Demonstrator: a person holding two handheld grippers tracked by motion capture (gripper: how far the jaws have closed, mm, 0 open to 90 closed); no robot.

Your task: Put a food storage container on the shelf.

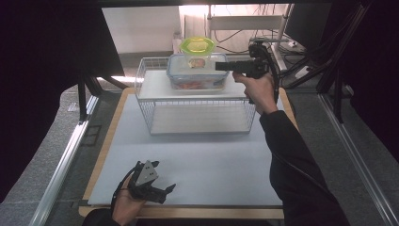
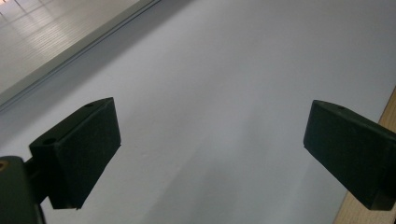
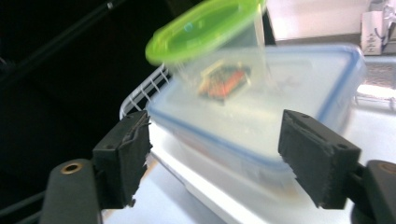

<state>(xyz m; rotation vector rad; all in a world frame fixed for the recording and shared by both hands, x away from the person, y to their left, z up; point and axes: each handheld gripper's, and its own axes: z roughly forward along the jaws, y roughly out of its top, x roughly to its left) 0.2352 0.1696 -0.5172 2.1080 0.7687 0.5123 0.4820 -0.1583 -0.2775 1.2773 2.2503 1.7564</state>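
Observation:
A clear food box with a blue-rimmed lid [image 1: 197, 77] [image 3: 280, 102] stands on the top shelf of a white wire rack [image 1: 145, 94]. A small clear tub with a green lid [image 1: 197, 47] [image 3: 201, 28] sits on the box. A hand holds my right gripper [image 1: 219, 66] [image 3: 215, 149] level just right of the box, pointing left at it. Its jaws are open and the pads touch nothing; the box's near corner lies just beyond them. My left gripper [image 1: 165, 192] [image 2: 210, 149] rests low at the table's front left, open, with only the mat under it.
The rack stands at the back of a pale mat [image 1: 202, 160] on a wooden table [image 1: 106, 150]. A lower shelf [image 1: 197, 117] in the rack is bare. A monitor [image 1: 308, 21] and cables [image 1: 291, 66] are behind at the right. Metal rails [image 1: 61, 169] run along both sides.

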